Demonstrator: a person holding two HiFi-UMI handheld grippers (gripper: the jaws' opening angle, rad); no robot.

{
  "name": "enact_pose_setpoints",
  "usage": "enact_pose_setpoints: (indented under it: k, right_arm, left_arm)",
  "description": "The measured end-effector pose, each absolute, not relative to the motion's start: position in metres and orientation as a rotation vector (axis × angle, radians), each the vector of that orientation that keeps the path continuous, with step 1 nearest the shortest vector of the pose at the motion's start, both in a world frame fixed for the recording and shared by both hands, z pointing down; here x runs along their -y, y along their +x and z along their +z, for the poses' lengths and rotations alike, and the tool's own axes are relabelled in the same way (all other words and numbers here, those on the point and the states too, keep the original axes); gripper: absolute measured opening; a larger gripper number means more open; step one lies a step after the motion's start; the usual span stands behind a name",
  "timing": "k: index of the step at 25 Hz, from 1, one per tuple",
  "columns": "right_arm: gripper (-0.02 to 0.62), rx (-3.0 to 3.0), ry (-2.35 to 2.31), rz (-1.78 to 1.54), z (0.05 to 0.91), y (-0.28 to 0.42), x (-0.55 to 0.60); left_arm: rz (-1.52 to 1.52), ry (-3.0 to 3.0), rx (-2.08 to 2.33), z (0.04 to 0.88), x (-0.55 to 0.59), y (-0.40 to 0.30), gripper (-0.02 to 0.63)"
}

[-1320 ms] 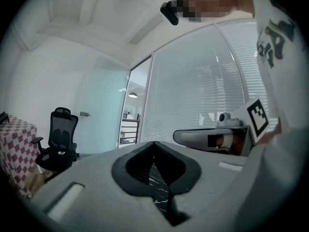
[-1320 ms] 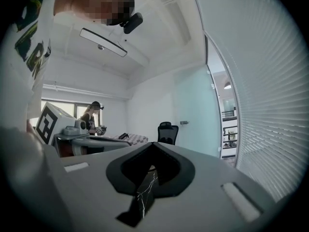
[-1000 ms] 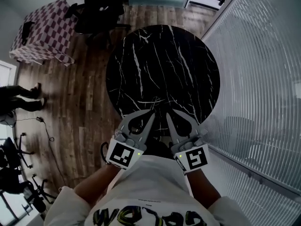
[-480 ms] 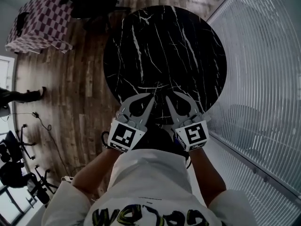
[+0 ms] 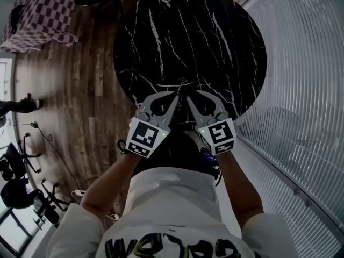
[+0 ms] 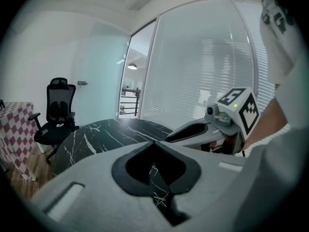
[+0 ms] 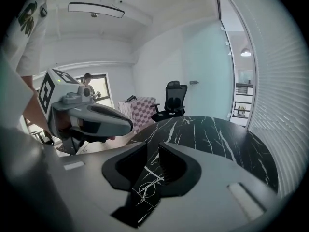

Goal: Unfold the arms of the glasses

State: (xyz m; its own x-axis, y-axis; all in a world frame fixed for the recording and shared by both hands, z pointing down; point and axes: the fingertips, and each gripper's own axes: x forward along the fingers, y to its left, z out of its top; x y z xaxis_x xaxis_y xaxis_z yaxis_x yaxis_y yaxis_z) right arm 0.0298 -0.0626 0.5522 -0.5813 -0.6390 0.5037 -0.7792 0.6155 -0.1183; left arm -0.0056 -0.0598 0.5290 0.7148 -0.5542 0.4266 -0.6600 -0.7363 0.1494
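Observation:
No glasses show in any view. My left gripper (image 5: 176, 97) hangs over the near rim of the round black marble table (image 5: 188, 36), its jaws meeting at the tips with nothing held. In the left gripper view, the left gripper (image 6: 154, 142) shows only marble (image 6: 106, 132) beyond its tips. My right gripper (image 5: 194, 97) hangs close beside it. Its jaws have just been opening and stand apart with nothing between them. The right gripper view shows that gap, the right gripper (image 7: 153, 150) over bare marble (image 7: 217, 134).
A black office chair (image 7: 171, 98) and a small table with a checked cloth (image 5: 43, 15) stand beyond the marble table on wooden floor. A glass wall with blinds (image 5: 301, 63) runs along the right. More chairs (image 5: 21, 192) stand at the lower left. A person (image 7: 88, 83) stands far off.
Both grippers have sunk toward the table's near rim, staying side by side. The right gripper's jaws have parted a little. The table has shifted up in the head view.

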Motion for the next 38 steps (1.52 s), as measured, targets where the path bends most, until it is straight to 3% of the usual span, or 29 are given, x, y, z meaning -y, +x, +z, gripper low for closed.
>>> enact_pose_setpoints:
  k: [38]
  right_arm:
    - [0.117, 2.069, 1.045, 0.833, 0.738, 0.000, 0.055]
  left_arm:
    - [0.673, 2.454, 0.864, 0.688, 0.053, -0.028, 0.000]
